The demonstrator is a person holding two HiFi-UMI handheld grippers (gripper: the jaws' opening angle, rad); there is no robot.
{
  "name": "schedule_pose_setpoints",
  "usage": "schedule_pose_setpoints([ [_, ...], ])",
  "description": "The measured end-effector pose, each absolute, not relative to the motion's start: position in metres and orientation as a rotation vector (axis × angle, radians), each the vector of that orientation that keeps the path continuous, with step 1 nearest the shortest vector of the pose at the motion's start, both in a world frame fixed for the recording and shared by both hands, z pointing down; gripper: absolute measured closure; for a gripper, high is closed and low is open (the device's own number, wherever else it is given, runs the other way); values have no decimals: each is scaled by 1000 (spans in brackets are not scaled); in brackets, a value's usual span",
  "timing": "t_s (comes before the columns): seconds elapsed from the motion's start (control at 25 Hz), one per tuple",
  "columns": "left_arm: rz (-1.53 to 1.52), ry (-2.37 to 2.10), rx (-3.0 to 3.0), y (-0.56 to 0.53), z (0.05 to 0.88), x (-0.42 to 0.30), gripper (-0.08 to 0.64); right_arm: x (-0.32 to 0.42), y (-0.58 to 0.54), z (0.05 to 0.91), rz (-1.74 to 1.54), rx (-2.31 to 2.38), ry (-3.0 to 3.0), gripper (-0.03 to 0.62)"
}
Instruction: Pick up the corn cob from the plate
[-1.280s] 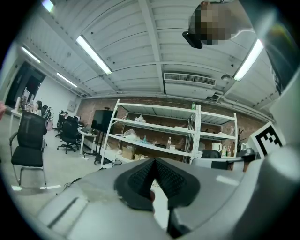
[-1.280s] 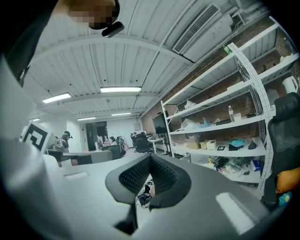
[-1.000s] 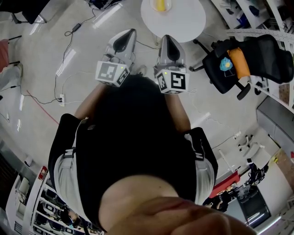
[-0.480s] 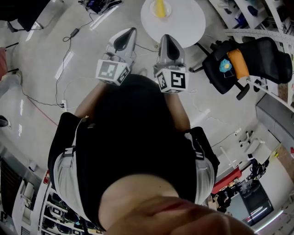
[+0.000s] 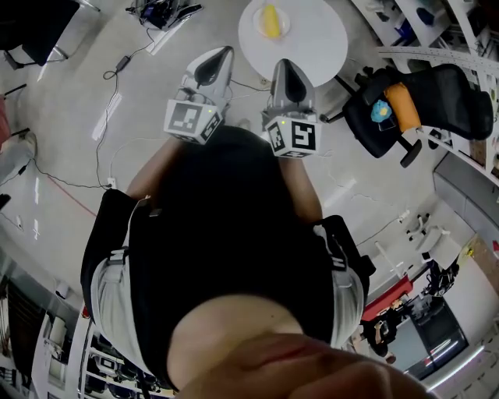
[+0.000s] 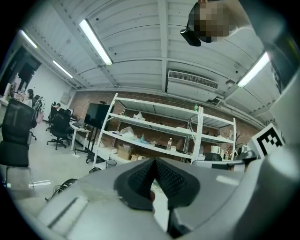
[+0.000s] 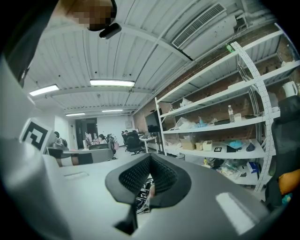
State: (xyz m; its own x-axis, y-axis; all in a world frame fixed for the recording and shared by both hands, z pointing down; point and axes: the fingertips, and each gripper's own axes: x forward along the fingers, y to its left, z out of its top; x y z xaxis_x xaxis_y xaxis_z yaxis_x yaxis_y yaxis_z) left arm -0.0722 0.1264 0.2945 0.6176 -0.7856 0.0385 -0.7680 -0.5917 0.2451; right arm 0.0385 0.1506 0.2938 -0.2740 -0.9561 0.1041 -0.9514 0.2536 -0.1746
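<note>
Left gripper (image 5: 221, 54) and right gripper (image 5: 282, 66), both with jaws closed and empty, point toward a round white table (image 5: 321, 40). The corn cob (image 5: 270, 19) lies on the plate (image 5: 285, 15) there. The grey floor (image 5: 62, 101) is crossed by cables, and a black office chair (image 5: 437, 97) stands to the right.

The person stands with the left hand-held gripper (image 5: 221, 53) just beside the right hand-held gripper (image 5: 281, 64), both pointing toward 12 o'clock. Just beyond their tips, at 12 o'clock, stands the round bench (image 5: 316, 43). A plate (image 5: 258, 29) sits on the bench's 10 o'clock part, with the corn cob (image 5: 270, 20) lying on it. An office chair (image 5: 425, 97) stands at 2 o'clock, near the bench. Cables (image 5: 100, 148) trail across the floor (image 5: 62, 93) at 10 o'clock.
</note>
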Motion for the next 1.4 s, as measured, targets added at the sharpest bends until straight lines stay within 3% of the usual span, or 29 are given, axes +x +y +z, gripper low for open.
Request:
schedule_pose_setpoints([
  [0.92, -120, -1113, 2625, 60, 300, -118, 554, 7, 89, 304, -320, -2093, 2355, 584],
  [1.4, -121, -1093, 2618, 39, 303, -94, 554, 27, 68, 311, -342, -2105, 2340, 584],
])
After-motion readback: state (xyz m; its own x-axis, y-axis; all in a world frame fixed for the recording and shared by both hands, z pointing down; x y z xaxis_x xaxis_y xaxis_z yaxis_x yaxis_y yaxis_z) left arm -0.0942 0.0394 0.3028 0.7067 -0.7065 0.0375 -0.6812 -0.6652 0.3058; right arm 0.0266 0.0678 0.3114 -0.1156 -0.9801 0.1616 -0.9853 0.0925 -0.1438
